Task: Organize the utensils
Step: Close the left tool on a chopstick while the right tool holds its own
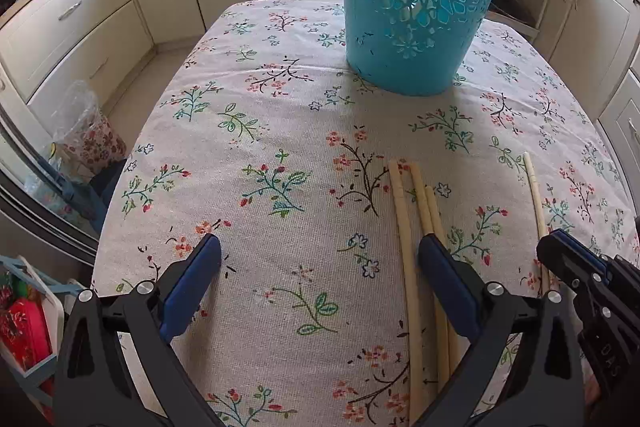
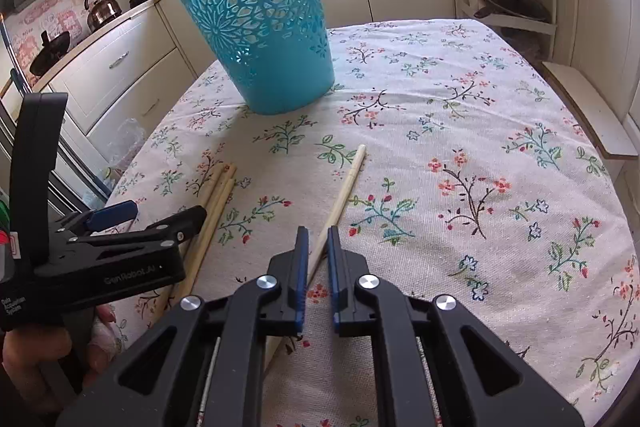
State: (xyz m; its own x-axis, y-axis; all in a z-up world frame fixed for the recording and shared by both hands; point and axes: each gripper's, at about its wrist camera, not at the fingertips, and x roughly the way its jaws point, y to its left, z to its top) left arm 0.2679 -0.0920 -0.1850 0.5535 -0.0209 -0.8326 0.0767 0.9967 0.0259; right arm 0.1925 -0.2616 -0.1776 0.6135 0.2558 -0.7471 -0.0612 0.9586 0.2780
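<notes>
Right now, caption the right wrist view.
Right tool shut on a lone chopstick on the floral tablecloth, teal basket behind.

Basket: turquoise plastic w/ cut-out flower & petal pattern. Tablecloth: beige weave, printed w/ red, pink & blue blossoms, green leaves, dark twigs. Chopsticks: pale cream, plain. Both grippers black w/ blue pads, silver screws. Cabinets cream. Kettle dark metallic.

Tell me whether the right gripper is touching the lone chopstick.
Touching. The right wrist view shows the right gripper closed on the lone chopstick, whose shaft runs between the blue pads with no gap visible.
</notes>
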